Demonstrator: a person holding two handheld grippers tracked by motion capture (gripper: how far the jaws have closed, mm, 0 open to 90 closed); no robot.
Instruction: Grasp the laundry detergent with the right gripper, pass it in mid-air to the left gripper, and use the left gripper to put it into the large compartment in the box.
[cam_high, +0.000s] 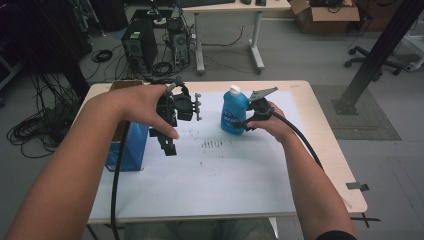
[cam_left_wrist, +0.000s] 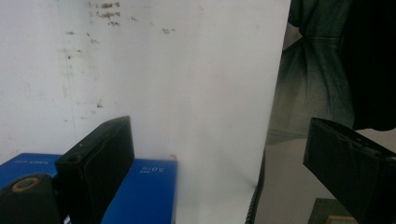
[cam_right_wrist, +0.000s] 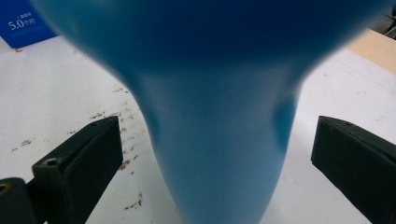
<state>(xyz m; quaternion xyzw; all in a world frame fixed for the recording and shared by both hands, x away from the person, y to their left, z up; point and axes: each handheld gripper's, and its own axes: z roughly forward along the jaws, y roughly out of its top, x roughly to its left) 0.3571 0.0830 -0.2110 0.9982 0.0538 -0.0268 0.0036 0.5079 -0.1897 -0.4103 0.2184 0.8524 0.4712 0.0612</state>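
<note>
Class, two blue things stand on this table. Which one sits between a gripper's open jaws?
The blue bottle with the white cap, between the right gripper's jaws. The blue box stands apart at the table's left edge.

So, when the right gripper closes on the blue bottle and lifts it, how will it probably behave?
The blue bottle stands tall and upright on a small base, so a sideways push could tip it. Its smooth plastic waist, between the open jaws of the right gripper, may slip or dent slightly when squeezed. How full, so how heavy, it is cannot be told.
</note>
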